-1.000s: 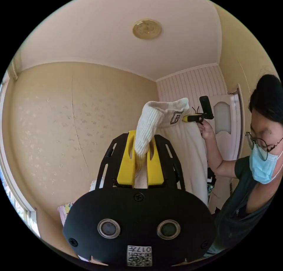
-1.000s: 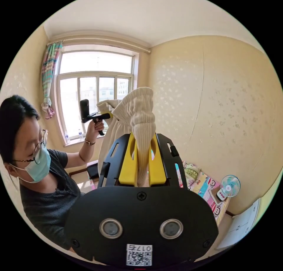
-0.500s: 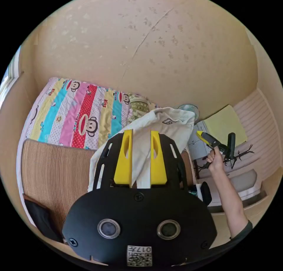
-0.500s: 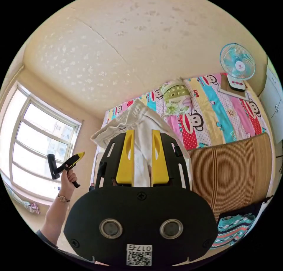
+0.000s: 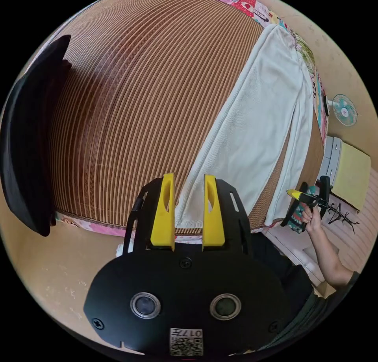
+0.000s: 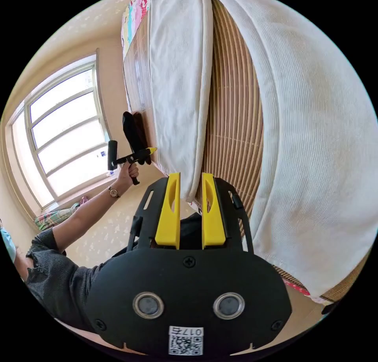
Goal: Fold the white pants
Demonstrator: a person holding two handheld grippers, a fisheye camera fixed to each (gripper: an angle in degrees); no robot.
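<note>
While the white pants lay spread flat on the striped brown mat, both grippers sat at the mat's near edge, by the leg hems. Seen from the left gripper view, the left gripper had its yellow jaws parted, with one hem of the pants showing in the gap; jaws did not press the cloth, so released. That leg ran away from the gripper across the mat toward the waist end, where a colourful bedsheet showed past the mat's far edge. A black garment lay at the mat's side edge, well apart from the pants. Also there, the right gripper was held in a hand just off the mat's near edge, beside the other leg's hem; from that angle could not tell its jaw state. A small fan stood beyond the mat's far corner. From the right gripper view, the right gripper had jaws apart too, tip of a hem hanging between them, not clamped, released. Both legs lay along the mat, a bare strip of mat between them. The left gripper showed held in a hand near the mat's edge, jaws too small to judge. A window was beyond the mat.
</note>
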